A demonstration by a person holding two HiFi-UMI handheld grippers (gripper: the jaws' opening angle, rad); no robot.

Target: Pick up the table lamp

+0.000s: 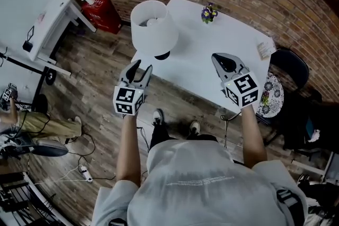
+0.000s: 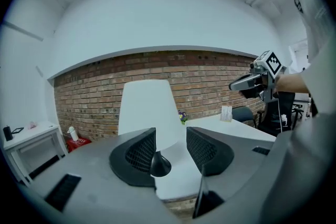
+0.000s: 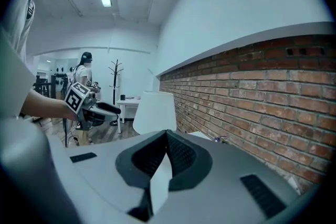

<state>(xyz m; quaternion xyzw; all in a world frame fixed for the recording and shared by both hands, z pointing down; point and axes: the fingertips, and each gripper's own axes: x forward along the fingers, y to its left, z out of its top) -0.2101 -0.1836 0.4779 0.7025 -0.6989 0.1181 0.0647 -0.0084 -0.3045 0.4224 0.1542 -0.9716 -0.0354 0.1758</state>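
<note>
White table (image 1: 212,45); left tongs (image 1: 143,66) apart, right tongs (image 1: 215,59) together

Seen from above, the left forearm (image 1: 127,140) and right forearm (image 1: 251,132) reach forward. The left gripper (image 1: 141,68), at 10 o'clock from centre, points toward 1 o'clock, jaws apart. The right gripper (image 1: 224,62), at 2 o'clock, points toward 11 o'clock, jaws closed together.
</note>
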